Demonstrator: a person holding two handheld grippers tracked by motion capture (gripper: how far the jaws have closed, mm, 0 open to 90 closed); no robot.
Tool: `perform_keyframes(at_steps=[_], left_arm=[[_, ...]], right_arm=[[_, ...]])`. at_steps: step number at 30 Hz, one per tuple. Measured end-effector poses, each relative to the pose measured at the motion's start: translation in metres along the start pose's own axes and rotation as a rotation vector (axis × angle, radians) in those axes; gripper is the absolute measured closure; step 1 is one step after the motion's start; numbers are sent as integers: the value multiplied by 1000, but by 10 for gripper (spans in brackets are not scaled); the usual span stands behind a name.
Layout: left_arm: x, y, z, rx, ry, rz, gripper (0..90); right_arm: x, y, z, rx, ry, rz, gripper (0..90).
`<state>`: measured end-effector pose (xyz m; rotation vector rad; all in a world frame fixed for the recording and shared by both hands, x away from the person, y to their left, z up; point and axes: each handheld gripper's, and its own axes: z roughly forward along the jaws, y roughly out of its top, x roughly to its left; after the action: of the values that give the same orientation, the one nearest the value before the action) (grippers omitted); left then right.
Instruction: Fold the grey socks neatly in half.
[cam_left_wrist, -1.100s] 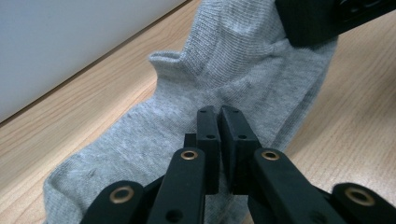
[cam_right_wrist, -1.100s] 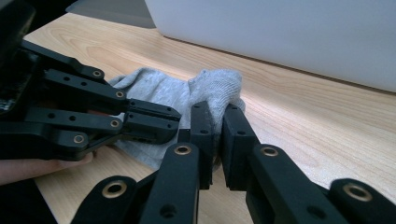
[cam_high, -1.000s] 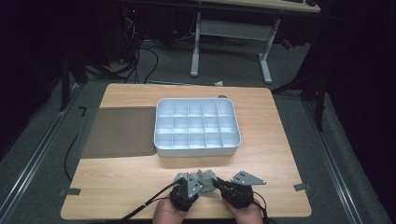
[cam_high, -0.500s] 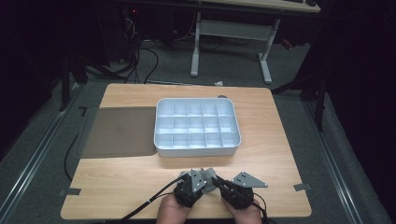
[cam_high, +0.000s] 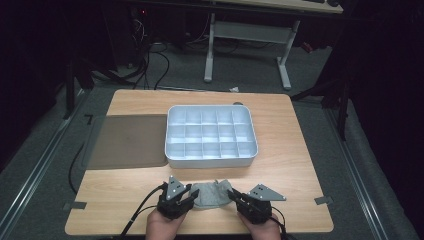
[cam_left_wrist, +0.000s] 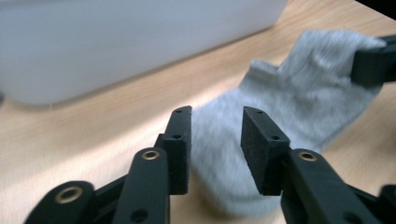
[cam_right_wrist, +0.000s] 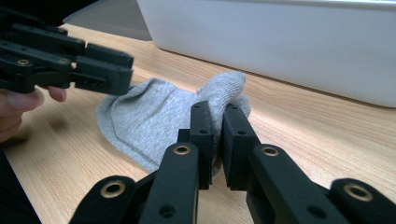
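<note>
The grey sock (cam_high: 211, 195) lies on the table (cam_high: 300, 165) at your near edge, just in front of the white compartment tray (cam_high: 210, 161), its long axis running side to side between your hands. Your right gripper (cam_right_wrist: 214, 123) is clamped on the sock's right end. Your left gripper (cam_left_wrist: 215, 128) has just been opening; its jaws stand apart, off the fabric, with the sock's left end directly ahead, so that hand is nearer the free end.
</note>
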<state>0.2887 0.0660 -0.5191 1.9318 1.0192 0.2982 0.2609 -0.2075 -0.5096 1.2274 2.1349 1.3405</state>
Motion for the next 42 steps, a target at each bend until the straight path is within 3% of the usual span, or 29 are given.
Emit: perform_keyframes(at_steps=[4,8,9,11,20,23,35,42], left_arm=[[7,-7,2,23,-27,-56,627],[8,-7,2,33,-34,-66,775],[10,-6,3,32,-50,-91,810],[9,-6,5,31,-53,-94,846],[3,-2,17,12,-77,-96,862],[2,-1,20,12,-95,-106,864],[0,-2,20,13,-105,-93,860],[0,-2,21,16,-109,-91,859]], right_arm=[[2,1,1,2,-8,-9,846],[2,1,1,3,-16,-13,844],[2,2,2,4,-21,-16,844],[2,3,2,5,-30,-24,843],[6,14,1,6,-79,-72,841],[11,18,4,13,-76,-81,839],[34,23,33,65,-49,-152,839],[42,20,47,98,-23,-167,839]])
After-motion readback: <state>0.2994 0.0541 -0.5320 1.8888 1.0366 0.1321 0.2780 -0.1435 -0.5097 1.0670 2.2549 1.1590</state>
